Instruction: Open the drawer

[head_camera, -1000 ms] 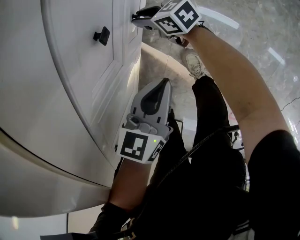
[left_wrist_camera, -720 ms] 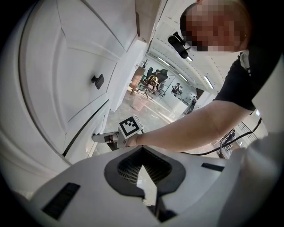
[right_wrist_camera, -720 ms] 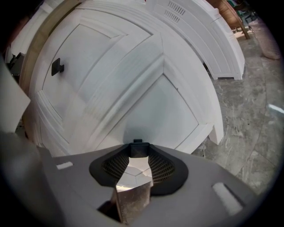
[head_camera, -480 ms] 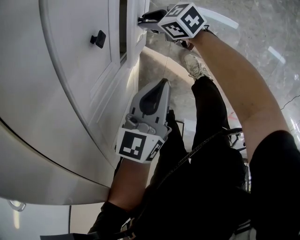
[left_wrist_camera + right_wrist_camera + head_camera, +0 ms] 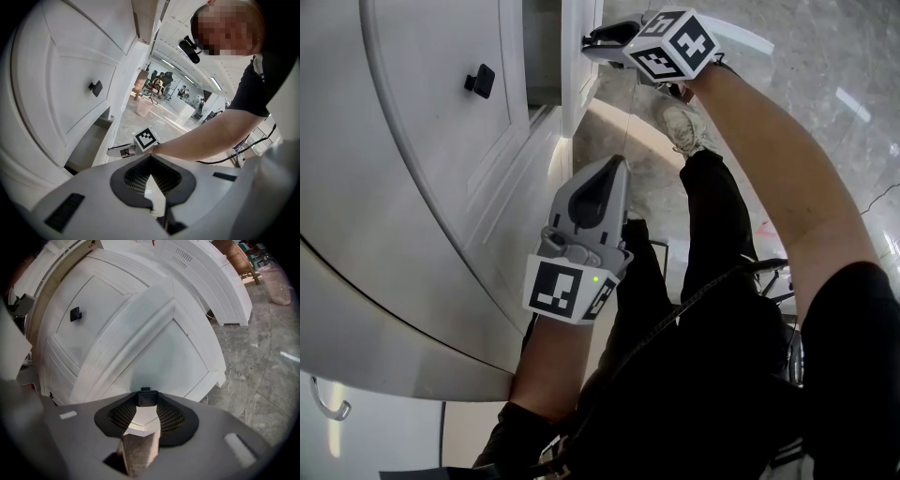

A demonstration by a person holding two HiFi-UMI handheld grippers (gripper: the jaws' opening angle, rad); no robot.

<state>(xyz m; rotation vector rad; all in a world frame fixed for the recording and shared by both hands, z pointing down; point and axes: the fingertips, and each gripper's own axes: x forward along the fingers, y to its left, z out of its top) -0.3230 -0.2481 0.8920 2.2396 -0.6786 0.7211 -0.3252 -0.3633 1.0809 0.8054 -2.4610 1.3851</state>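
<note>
The cabinet (image 5: 412, 206) fills the left side of the head view, and the floor (image 5: 825, 84) lies to its right. On the cabinet's front a panel carries the upper knob (image 5: 478, 81). Below this panel the drawer (image 5: 577, 75) stands out from the cabinet, with a gap behind its front. The right gripper (image 5: 586, 39) is at the drawer's front, with the drawer knob (image 5: 146, 397) between its jaws. The left gripper (image 5: 619, 165) is beside the cabinet, apart from it and nearer to the person. The person's shoe (image 5: 686, 127) stands on the floor, right of the drawer.

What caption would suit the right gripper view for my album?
Right tool grips the black knob of a white drawer front.
</note>
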